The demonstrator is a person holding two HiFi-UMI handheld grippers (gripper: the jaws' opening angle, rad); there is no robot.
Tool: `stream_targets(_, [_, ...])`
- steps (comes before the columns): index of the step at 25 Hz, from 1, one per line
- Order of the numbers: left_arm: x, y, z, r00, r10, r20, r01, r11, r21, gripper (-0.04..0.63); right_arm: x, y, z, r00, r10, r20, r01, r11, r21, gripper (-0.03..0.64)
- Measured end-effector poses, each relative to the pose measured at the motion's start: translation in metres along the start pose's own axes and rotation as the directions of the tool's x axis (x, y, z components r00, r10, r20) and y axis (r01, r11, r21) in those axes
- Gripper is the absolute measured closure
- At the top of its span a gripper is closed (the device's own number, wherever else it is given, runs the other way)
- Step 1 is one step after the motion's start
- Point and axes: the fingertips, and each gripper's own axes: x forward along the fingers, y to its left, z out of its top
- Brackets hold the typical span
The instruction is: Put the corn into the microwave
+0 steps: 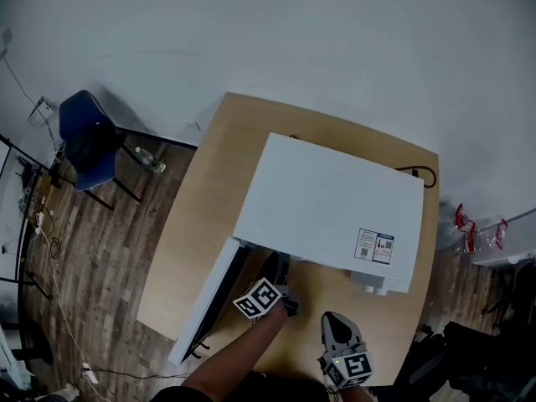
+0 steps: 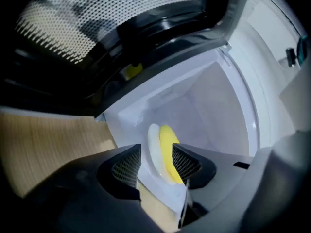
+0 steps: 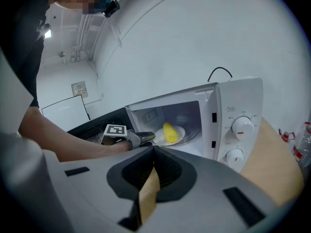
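Note:
The white microwave (image 1: 335,212) stands on the wooden table with its door (image 1: 209,300) swung open to the left. Inside, a yellow corn cob (image 3: 169,132) lies on a white plate (image 3: 181,134). My left gripper (image 2: 156,161) sits at the mouth of the cavity, open, with the corn (image 2: 167,147) and the plate (image 2: 154,149) showing beyond its fingers and nothing pressed between them. In the right gripper view the left gripper (image 3: 146,138) is just short of the plate. My right gripper (image 3: 154,152) is held back in front of the microwave, shut and empty.
The microwave's two dials (image 3: 241,126) are on its right front panel. A black cable (image 1: 419,174) runs behind it. Bare table top (image 1: 201,216) lies left of the microwave. A blue chair (image 1: 88,141) and a bottle (image 1: 149,159) are on the floor at the left.

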Motion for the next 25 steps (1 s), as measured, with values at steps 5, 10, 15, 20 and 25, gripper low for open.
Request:
stream_targets(5, [-0.003, -0.013, -0.013, 0.991, -0.025, -0.13, 0.066, 0.945, 0.321, 0.414, 0.0, 0.01, 0.001, 1.0, 0.002, 0.005, -0.002, 1.0, -0.008, 0.557])
stream_targets(10, [0.002, -0.015, -0.02, 0.98, 0.027, -0.198, 0.078, 0.86, 0.504, 0.414, -0.002, 0.013, -0.004, 1.0, -0.024, 0.002, 0.024, 1.0, 0.018, 0.558])
stream_targets(15, [0.001, -0.014, -0.023, 0.97, 0.099, -0.221, 0.082, 0.724, 0.685, 0.49, -0.001, 0.015, 0.001, 0.999, -0.03, 0.022, 0.03, 0.999, 0.018, 0.558])
stream_targets(20, [-0.006, -0.013, -0.037, 0.944, 0.131, -0.302, 0.154, 0.635, 0.757, 0.503, -0.001, 0.007, 0.004, 0.999, -0.047, 0.024, 0.046, 0.999, 0.007, 0.557])
stream_targets(25, [-0.001, -0.008, -0.038, 0.94, 0.159, -0.303, 0.148, 0.609, 0.779, 0.503, -0.004, -0.002, 0.002, 0.997, -0.073, 0.021, 0.073, 0.997, 0.018, 0.557])
